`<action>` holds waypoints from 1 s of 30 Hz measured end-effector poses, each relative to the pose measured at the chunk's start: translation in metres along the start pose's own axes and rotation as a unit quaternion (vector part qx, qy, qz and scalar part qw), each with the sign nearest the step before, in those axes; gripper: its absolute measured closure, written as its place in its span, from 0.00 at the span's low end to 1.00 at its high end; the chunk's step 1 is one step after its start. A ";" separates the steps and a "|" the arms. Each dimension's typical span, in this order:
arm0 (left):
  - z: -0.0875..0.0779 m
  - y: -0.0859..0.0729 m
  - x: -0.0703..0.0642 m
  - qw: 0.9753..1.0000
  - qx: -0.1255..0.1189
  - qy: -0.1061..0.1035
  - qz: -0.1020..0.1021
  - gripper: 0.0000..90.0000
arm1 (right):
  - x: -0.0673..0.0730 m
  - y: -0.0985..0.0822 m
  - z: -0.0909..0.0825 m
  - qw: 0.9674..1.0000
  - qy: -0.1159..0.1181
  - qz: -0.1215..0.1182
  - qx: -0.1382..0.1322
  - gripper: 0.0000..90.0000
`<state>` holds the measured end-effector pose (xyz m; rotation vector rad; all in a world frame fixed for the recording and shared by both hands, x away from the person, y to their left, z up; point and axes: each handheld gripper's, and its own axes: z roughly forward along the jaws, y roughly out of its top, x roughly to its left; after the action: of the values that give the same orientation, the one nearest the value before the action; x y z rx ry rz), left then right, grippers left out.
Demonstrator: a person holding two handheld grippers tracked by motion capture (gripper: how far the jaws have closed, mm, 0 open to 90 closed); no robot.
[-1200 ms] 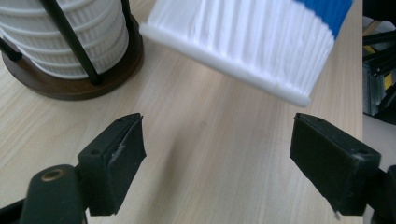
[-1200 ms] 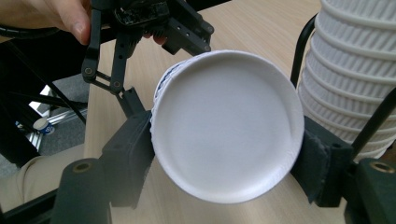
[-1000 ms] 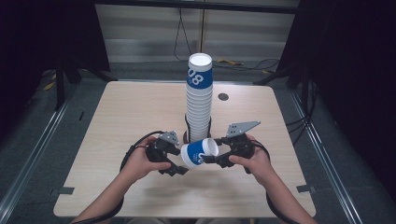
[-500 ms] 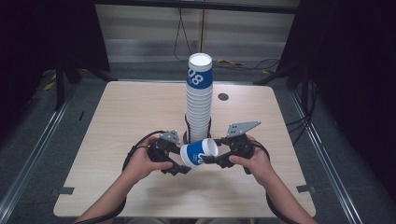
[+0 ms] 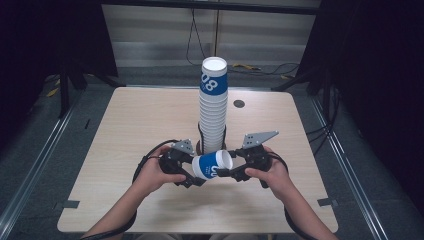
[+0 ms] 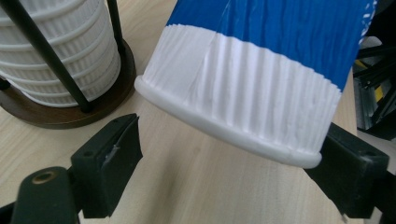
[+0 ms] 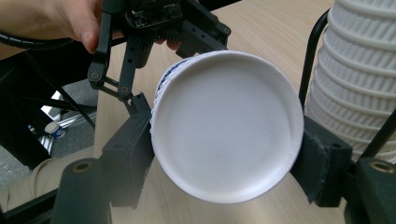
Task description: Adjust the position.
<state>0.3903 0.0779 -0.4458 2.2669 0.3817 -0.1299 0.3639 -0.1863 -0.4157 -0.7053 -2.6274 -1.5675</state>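
Wooden table (image 5: 125, 130) unchanged, right tool (image 5: 231, 172) still clamping blue-and-white cup (image 5: 212, 165), left tool (image 5: 192, 172) spread around its rim.

The table (image 5: 125, 130) has a pale wood-grain top, smooth and matt. The loose paper cup (image 6: 261, 79) has a ribbed white band by its rolled rim and a blue printed wall with a faint sheen and fine creases; its flat end (image 7: 224, 126) is plain matt white. The stacked cups (image 5: 212, 112) show the same ribbed white paper. Their holder has a dark brown wooden base (image 6: 70, 112) with a low gloss and thin black rods (image 6: 42, 46) that look like metal. The jaws of the left gripper (image 6: 229, 177) and the right gripper (image 7: 224, 172) are matt black plastic, slightly rough at the edges.
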 end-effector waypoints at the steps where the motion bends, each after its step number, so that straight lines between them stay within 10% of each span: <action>1: 0.000 0.000 0.000 1.000 -0.001 0.002 0.001 0.16 | 0.000 0.000 0.000 1.000 0.000 -0.001 0.001 0.31; 30: -0.008 0.003 -0.002 0.999 -0.019 0.004 0.032 0.19 | -0.001 0.002 0.006 1.000 0.012 0.008 -0.001 0.31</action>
<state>0.3892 0.0823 -0.4380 2.2400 0.3124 -0.0785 0.3670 -0.1806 -0.4177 -0.7023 -2.5965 -1.5640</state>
